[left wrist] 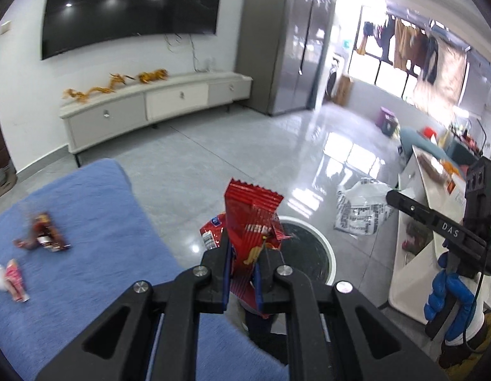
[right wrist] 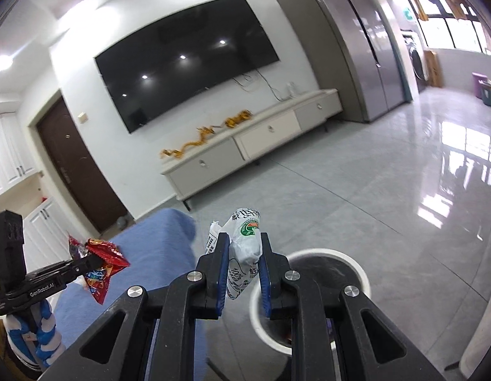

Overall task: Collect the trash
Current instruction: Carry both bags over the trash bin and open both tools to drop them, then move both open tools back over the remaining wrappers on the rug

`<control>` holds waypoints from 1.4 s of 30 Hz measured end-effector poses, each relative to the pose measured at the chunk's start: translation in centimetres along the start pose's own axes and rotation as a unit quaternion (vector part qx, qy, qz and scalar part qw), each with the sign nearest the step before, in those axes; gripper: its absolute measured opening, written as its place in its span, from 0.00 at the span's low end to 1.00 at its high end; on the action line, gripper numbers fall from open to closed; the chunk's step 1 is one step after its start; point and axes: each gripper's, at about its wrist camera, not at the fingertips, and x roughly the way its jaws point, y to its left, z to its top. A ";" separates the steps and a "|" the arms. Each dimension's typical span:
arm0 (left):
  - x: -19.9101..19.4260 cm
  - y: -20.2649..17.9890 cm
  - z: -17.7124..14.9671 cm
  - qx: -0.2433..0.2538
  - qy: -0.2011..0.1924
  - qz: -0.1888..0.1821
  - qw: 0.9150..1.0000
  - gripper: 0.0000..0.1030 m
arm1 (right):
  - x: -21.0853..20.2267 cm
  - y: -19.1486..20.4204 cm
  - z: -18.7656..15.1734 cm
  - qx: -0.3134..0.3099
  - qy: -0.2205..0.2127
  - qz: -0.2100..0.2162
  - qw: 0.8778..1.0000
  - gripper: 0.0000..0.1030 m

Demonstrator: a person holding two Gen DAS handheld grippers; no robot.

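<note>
My left gripper (left wrist: 243, 254) is shut on a red snack wrapper (left wrist: 250, 212) and holds it in the air just left of the round white-rimmed trash bin (left wrist: 328, 254) on the floor. In the right wrist view the left gripper (right wrist: 89, 262) shows with the red wrapper (right wrist: 109, 255). My right gripper (right wrist: 244, 247) is shut on a crumpled white wrapper with green print (right wrist: 245, 238), held beside the bin's (right wrist: 362, 270) left rim. A brown wrapper (left wrist: 43, 233) and a pink-and-white wrapper (left wrist: 12, 277) lie on the blue cloth (left wrist: 86, 238).
A white plastic bag (left wrist: 362, 206) lies on the floor beyond the bin. A white side table (left wrist: 416, 228) stands at the right. A TV cabinet (left wrist: 156, 104) and a grey wardrobe (left wrist: 286, 41) line the far wall. Glossy tiled floor lies between.
</note>
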 end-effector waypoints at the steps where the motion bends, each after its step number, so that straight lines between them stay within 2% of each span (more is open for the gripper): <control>1: 1.3 -0.6 0.3 0.002 0.009 -0.004 1.000 0.10 | 0.5 -0.5 -0.2 0.003 0.004 -0.005 1.000 0.16; 10: 11.7 -4.0 1.3 0.024 0.066 -0.027 0.997 0.12 | 5.7 -6.5 -2.3 0.051 0.049 -0.026 0.997 0.16; 17: 17.1 -4.8 1.0 0.012 0.104 -0.049 0.993 0.13 | 9.2 -8.8 -3.2 0.073 0.079 -0.030 0.994 0.19; 19: 18.1 -4.9 0.9 0.007 0.112 -0.054 0.992 0.22 | 9.9 -9.1 -3.4 0.078 0.083 -0.034 0.993 0.25; 21: 18.7 -5.0 0.8 0.002 0.112 -0.054 0.992 0.54 | 10.1 -9.7 -3.6 0.086 0.084 -0.034 0.992 0.33; 30: 18.1 -5.7 0.9 0.007 0.103 -0.046 0.994 0.55 | 8.3 -10.6 -3.4 0.101 0.072 -0.040 0.991 0.34; 42: 11.1 -5.2 1.5 0.005 0.061 -0.008 0.998 0.55 | 3.0 -8.0 -1.9 0.095 0.029 -0.037 0.994 0.35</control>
